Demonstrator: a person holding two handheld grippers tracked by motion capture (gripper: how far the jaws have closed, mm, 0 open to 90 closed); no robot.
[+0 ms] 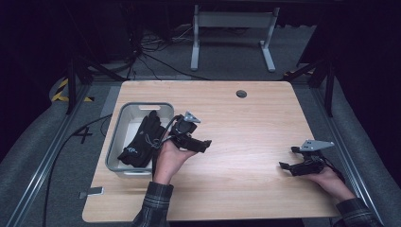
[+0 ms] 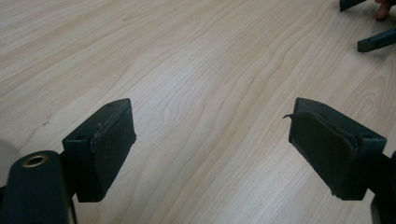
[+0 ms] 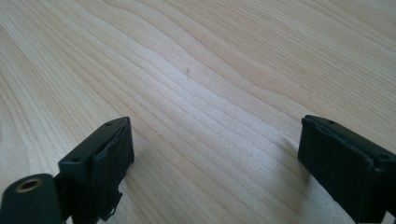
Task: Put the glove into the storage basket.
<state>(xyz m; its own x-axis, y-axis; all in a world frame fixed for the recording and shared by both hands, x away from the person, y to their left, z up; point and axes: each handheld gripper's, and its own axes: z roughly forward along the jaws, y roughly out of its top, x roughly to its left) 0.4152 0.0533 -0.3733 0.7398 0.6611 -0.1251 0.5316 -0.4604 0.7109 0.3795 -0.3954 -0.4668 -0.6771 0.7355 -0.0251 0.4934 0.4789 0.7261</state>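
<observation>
- On the left side of the wooden surface (image 1: pixel 236 137), a grey bin (image 1: pixel 124 166) stood with a black glove (image 1: pixel 142 142) lying inside it, draped toward the bin's right wall.
- Just right of that bin, the left hand-held gripper (image 1: pixel 206 144) was held above bare wood, its jaws spread wide with nothing between them; this placement was judged to suit a glove already dropped off and a hand drawn clear of the rim.
- Near the right edge, the right hand-held gripper (image 1: pixel 287 158) was held low over the wood, well apart from the bin, its jaws likewise spread and empty; it was judged to be parked out of the way while the other hand worked.
- From the high view, the bin, the glove and the spacing of the 2 hands were given.
- From the left gripper view, the worn, peeling pad (image 2: pixel 322 140) on 1 jaw was made plain, and the right tool's jaw tips (image 2: pixel 376 41) were caught far off at the top corner.
- From the right gripper view, the gap over bare wood grain (image 3: pixel 196 93) was confirmed.
</observation>
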